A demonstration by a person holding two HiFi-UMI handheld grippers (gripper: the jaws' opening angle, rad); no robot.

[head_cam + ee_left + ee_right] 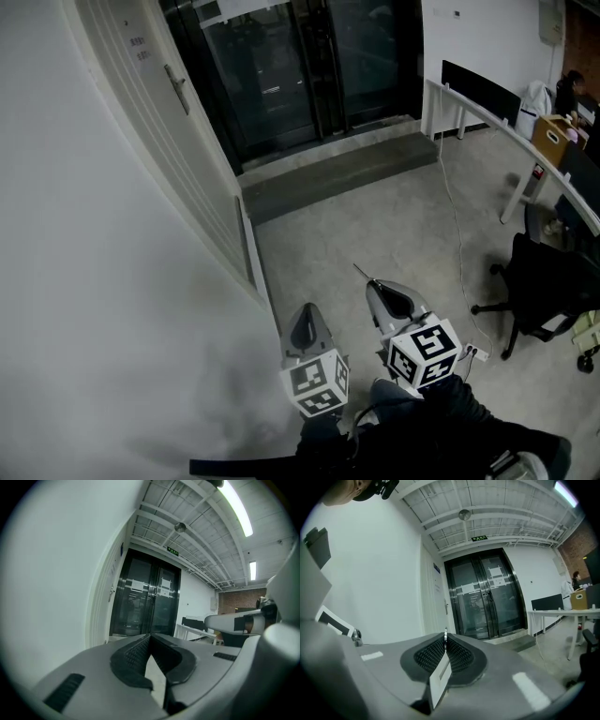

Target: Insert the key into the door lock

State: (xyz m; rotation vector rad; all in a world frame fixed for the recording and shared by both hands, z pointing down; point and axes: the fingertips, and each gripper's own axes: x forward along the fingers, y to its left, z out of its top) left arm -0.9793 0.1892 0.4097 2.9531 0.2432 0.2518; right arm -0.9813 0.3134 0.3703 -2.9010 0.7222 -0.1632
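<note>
Hallway door (pixel 173 122) labels (pixel 139 49) unreadable; right gripper (pixel 446 638) pinches key (pixel 446 632).

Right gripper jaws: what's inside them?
The right gripper is shut on a thin metal key, seen edge-on, with a white tag below it in the gap. The pads cover most of the key, so its shape is hidden.

Left gripper (pixel 308 311) fingers together, empty; right gripper (pixel 377 286) alongside, fingers tight on key (pixel 446 637)
</note>
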